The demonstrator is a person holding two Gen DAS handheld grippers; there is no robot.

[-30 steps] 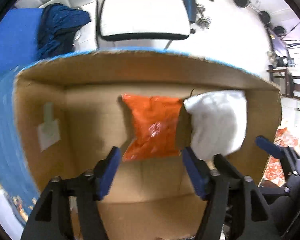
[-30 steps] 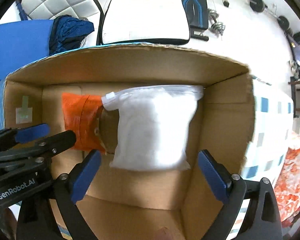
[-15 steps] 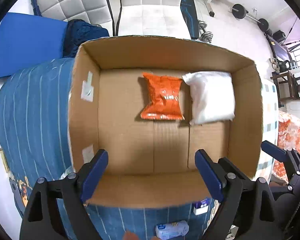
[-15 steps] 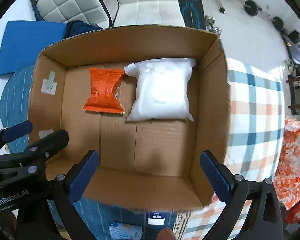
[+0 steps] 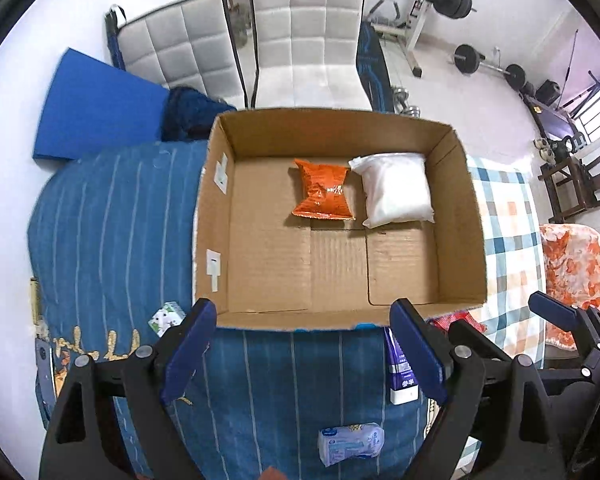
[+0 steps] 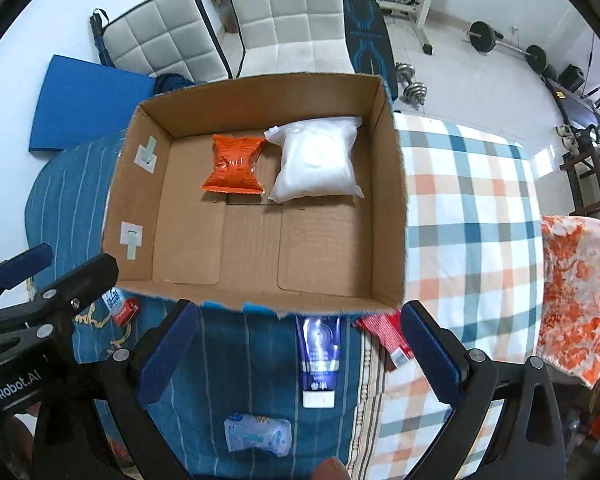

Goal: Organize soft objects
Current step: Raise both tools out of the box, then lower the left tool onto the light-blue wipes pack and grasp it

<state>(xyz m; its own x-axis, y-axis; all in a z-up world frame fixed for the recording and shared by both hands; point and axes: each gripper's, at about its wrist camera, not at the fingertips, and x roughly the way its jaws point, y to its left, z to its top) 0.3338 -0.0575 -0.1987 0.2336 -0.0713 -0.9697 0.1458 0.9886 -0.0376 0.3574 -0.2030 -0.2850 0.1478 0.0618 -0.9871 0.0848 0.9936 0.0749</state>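
An open cardboard box (image 5: 456,216) (image 6: 388,184) sits on a bed. Inside at the back lie an orange packet (image 5: 323,195) (image 6: 235,165) and a white pillow-like bag (image 5: 396,190) (image 6: 318,160), side by side. My left gripper (image 5: 304,350) is open and empty, above the bed in front of the box. My right gripper (image 6: 300,356) is open and empty, also in front of the box. On the bed near the front lie a blue tube (image 5: 400,372) (image 6: 318,360), a pale blue packet (image 5: 350,444) (image 6: 258,434) and a red packet (image 6: 384,336) (image 5: 456,320).
A small green-white pack (image 5: 166,318) lies left of the box. A blue-and-red item (image 6: 120,306) lies by the box's front left corner. The bed has a blue striped cover (image 5: 108,220) and a checked blanket (image 6: 472,216). White chairs (image 5: 308,40) and gym weights (image 5: 488,64) stand behind.
Both grippers have pulled back and up out of the box, leaving the orange packet and white bag inside. The bed and the loose items in front have come into view.
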